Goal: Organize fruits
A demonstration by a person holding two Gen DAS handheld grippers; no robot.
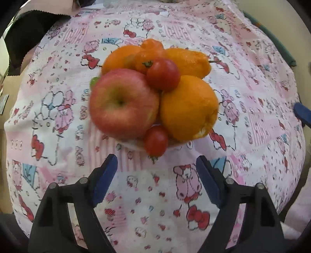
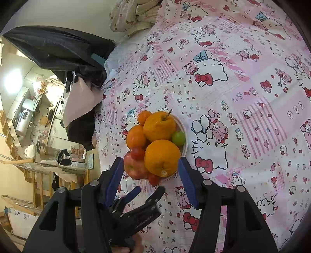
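Observation:
A small white bowl (image 2: 183,132) sits on a pink cartoon-print cloth, heaped with fruit. A red apple (image 1: 124,103) lies at the front left, with large oranges (image 1: 189,108) beside and behind it, a small mandarin (image 1: 152,44) at the back, and a green grape (image 2: 178,138). One cherry tomato (image 1: 163,75) sits on top and another (image 1: 155,141) at the bowl's near rim. My left gripper (image 1: 156,179) is open and empty just short of the bowl. My right gripper (image 2: 150,184) is open and empty above it; the left gripper (image 2: 147,196) shows below it.
The patterned cloth (image 1: 252,97) covers the whole surface and drops off at its edges. A black and pink cloth bundle (image 2: 77,64) lies at the far left edge. A folded patterned fabric (image 2: 134,13) lies at the back. A room with shelves lies beyond the left edge.

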